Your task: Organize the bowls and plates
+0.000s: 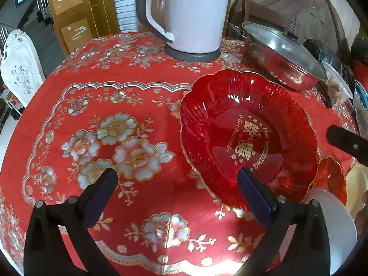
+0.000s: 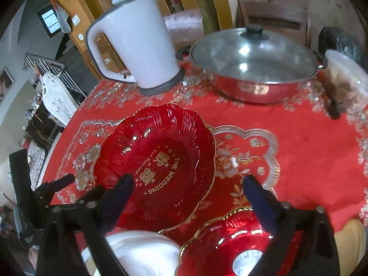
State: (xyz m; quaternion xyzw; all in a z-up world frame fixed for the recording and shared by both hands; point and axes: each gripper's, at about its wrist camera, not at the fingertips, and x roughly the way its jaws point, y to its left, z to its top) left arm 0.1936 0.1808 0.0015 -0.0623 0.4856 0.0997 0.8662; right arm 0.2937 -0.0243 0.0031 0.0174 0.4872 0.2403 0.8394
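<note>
A large red scalloped plate (image 1: pixel 248 135) with gold wedding lettering lies on the red floral tablecloth (image 1: pixel 119 138). My left gripper (image 1: pixel 177 177) is open, and its right finger overlaps the plate's near rim in the left wrist view. A small red bowl (image 1: pixel 331 179) and a white bowl (image 1: pixel 333 220) sit at the right edge. In the right wrist view, my right gripper (image 2: pixel 188 181) is open above the near side of the large plate (image 2: pixel 158 151). The small red bowl (image 2: pixel 225 243) and white bowl (image 2: pixel 142 253) lie under it. My left gripper (image 2: pixel 80 186) shows at the left.
A white electric kettle (image 1: pixel 195 16) stands at the back of the table. A steel pot with a glass lid (image 2: pixel 253 69) sits to its right, with a lidded plastic container (image 2: pixel 345 78) beside it. A white chair back (image 1: pixel 20 69) stands beyond the table's left edge.
</note>
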